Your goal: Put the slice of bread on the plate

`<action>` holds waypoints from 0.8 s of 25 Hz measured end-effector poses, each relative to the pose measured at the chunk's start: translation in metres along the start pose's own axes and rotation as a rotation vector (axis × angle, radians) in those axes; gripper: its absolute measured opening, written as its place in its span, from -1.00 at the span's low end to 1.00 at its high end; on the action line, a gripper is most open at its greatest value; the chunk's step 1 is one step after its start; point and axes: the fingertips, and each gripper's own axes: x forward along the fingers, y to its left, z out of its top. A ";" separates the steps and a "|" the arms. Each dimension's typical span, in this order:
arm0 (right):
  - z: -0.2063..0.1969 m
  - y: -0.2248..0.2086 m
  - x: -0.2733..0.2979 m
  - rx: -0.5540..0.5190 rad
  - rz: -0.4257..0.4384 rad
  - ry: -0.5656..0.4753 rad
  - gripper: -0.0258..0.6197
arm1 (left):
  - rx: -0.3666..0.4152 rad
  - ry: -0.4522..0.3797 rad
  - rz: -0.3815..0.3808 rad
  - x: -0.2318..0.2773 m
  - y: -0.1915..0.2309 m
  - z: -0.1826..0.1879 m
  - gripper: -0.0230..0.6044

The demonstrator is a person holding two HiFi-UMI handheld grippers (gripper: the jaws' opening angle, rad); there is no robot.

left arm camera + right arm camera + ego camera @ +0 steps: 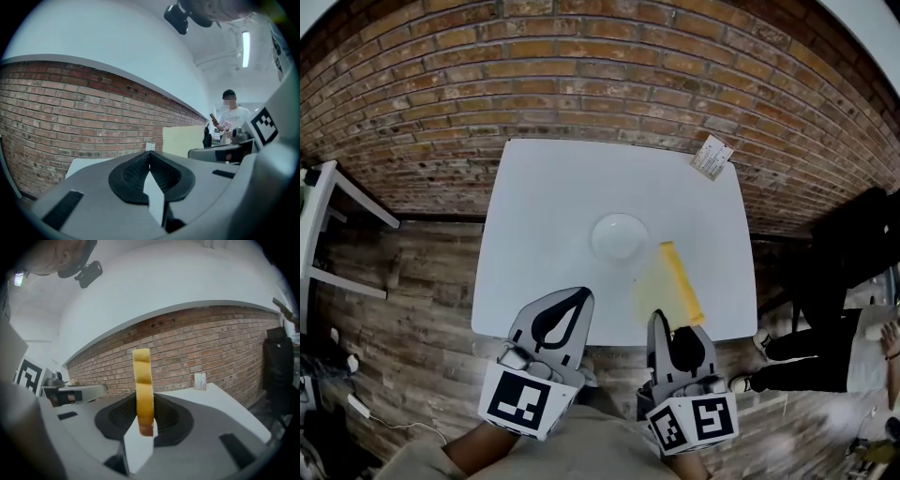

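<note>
1. The right gripper (143, 405) is clamped on the slice of bread (142, 387), which stands on edge between its jaws.
2. From above, the bread (681, 281) hangs over the near part of the white table (546, 202), just right of the plate (620, 235) and not touching it.
3. The left gripper (150, 157) has its jaws pressed together on nothing, at the table's near edge.

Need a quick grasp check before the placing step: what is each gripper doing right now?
Left gripper: closed, nothing between its fingers.
Right gripper: closed on the slice of bread, held on edge.
</note>
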 end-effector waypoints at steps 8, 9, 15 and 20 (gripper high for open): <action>-0.004 -0.003 0.036 0.005 0.001 0.009 -0.62 | 0.003 0.015 -0.045 0.033 0.018 -0.002 -0.90; -0.004 -0.003 0.039 0.006 0.005 0.012 -0.62 | 0.004 0.018 -0.050 0.036 0.021 -0.002 -0.90; -0.008 0.000 0.056 0.012 0.021 0.014 -0.62 | 0.009 0.026 -0.065 0.051 0.032 -0.005 -0.90; -0.008 0.003 0.066 0.014 0.033 0.009 -0.63 | 0.008 0.029 -0.059 0.058 0.044 -0.006 -0.90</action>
